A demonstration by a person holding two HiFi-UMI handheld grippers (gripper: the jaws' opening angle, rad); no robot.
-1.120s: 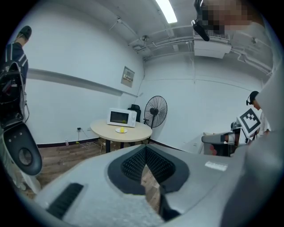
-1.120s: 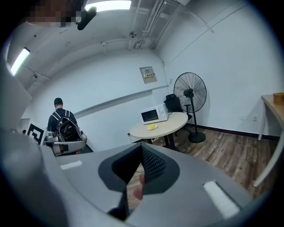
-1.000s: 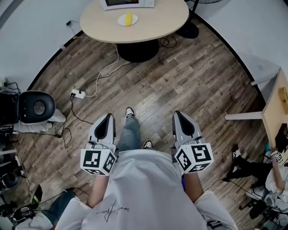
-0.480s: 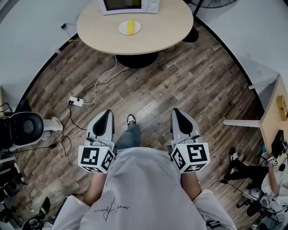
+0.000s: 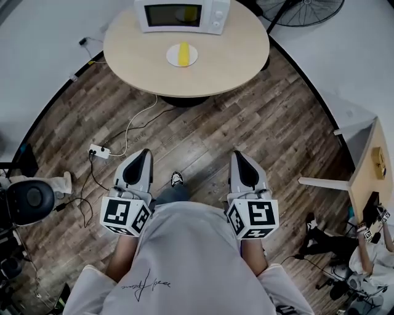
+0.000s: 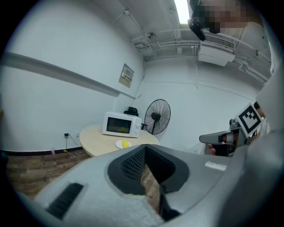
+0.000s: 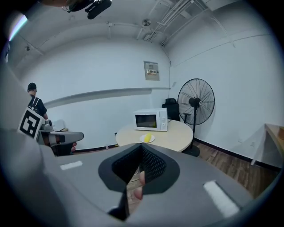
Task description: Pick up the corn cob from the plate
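At top centre of the head view I read a white microwave [image 5: 182, 15] standing at the far edge of a round table [image 5: 141, 55]. A pedestal fan [image 5: 301, 9] sits at upper right. On the plank floor [image 5: 246, 123], left of centre, I note a white power strip [image 5: 98, 151] with its cable. A black chair [image 5: 31, 202] occupies the left edge.

head view: above the person, steeply down, left gripper [image 5: 143, 154] and right gripper [image 5: 237, 154] close below, round table [image 5: 237, 55] far beyond their tips | gripper views: each rides its claw, facing along the jaws — round table well ahead | shared by all three: round table, microwave [image 5: 182, 15], fan [image 5: 303, 8]
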